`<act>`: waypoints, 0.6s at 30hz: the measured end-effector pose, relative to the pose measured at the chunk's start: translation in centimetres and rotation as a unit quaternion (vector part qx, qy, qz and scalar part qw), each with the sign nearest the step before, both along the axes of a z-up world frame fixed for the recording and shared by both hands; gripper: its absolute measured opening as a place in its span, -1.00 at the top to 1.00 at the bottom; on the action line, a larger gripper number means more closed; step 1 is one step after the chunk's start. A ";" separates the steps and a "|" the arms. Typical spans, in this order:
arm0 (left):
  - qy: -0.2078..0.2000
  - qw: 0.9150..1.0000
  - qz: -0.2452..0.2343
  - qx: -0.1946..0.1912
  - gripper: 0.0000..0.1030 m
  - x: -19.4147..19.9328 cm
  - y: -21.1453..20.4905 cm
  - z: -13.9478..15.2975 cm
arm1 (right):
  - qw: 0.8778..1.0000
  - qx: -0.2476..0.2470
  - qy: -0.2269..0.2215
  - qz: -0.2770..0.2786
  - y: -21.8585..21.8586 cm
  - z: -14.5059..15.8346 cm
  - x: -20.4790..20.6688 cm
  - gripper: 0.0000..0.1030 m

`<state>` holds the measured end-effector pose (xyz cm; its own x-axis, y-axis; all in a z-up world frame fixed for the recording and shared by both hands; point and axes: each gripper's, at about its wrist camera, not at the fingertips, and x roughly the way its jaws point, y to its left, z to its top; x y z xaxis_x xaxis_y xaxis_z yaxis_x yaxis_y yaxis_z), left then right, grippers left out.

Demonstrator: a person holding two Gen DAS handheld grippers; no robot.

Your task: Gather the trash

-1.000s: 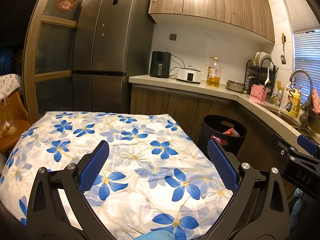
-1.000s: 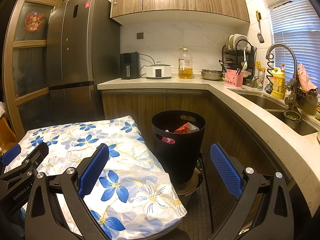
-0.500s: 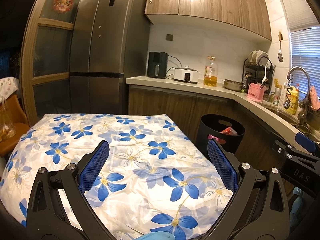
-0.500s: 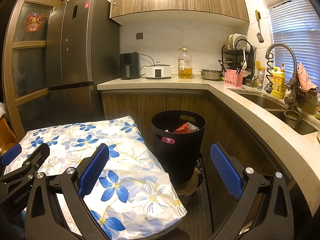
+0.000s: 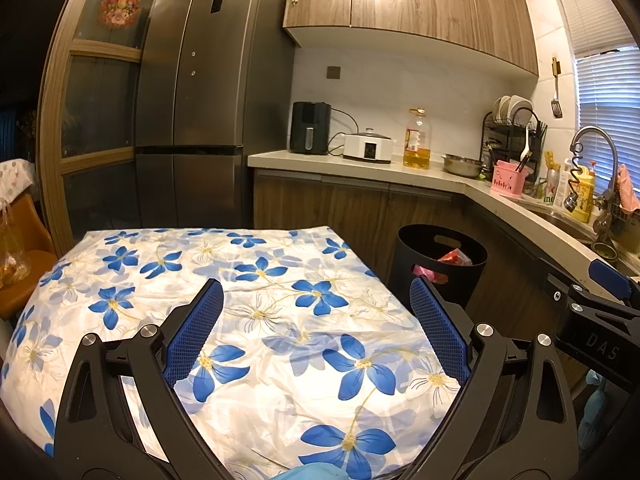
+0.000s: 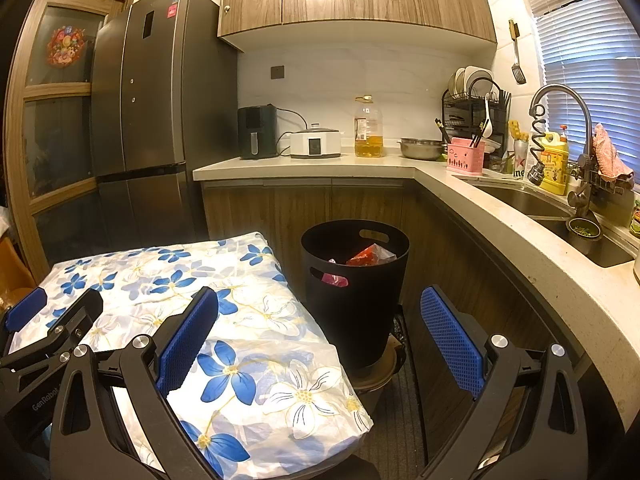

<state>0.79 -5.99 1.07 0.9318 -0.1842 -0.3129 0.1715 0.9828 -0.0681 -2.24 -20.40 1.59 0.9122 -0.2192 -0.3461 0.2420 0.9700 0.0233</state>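
Trash bin (image 6: 355,280): black, round, on the floor between the table corner and the counter cabinets, standing on a low round base (image 6: 376,364). Red and pink wrappers (image 6: 370,256) lie inside, below the rim. No loose trash visible on the floral tablecloth (image 5: 248,320) in either view.

Left gripper (image 5: 316,332): jaws spread, nothing between the pads, hovering over the cloth. Right gripper (image 6: 320,344): likewise spread and empty, aimed at the bin.

Risks, as judged:
- bin sits on a narrow base, so a sideways push at the rim or handle slot could tip it
- cloth is loose and wrinkled, so a low pass could snag it
- tight gap beside the counter (image 6: 520,240), so the right gripper could knock the edge
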 end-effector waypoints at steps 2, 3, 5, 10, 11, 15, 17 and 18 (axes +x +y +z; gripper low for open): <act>0.000 1.000 0.000 0.000 -0.80 0.0 0.0 0.0 | 1.000 0.000 0.000 0.000 -0.1 0.0 0.0 -0.89; 0.000 1.000 0.000 0.000 -0.80 0.0 0.0 0.0 | 1.000 0.001 0.000 0.000 0.0 0.0 0.0 -0.89; 0.000 1.000 0.000 0.000 -0.80 0.0 0.0 0.0 | 1.000 0.002 -0.001 -0.002 -0.2 -0.2 -0.2 -0.89; 0.000 1.000 -0.001 0.000 -0.80 0.0 0.0 0.0 | 1.000 0.003 0.000 -0.002 0.0 -0.2 -0.1 -0.89; 0.000 1.000 -0.002 0.000 -0.80 0.0 0.0 0.0 | 1.000 0.003 -0.001 -0.002 -0.2 -0.2 -0.2 -0.89; 0.000 1.000 -0.002 0.000 -0.80 -0.1 -0.1 0.0 | 1.000 0.003 -0.001 -0.003 -0.1 -0.2 -0.2 -0.89; -0.001 1.000 -0.001 0.001 -0.80 -0.1 -0.1 0.0 | 1.000 0.003 -0.001 -0.004 -0.1 -0.2 -0.1 -0.89; -0.001 1.000 -0.002 0.001 -0.80 -0.1 -0.1 0.0 | 1.000 0.004 -0.001 -0.004 0.0 -0.3 -0.1 -0.89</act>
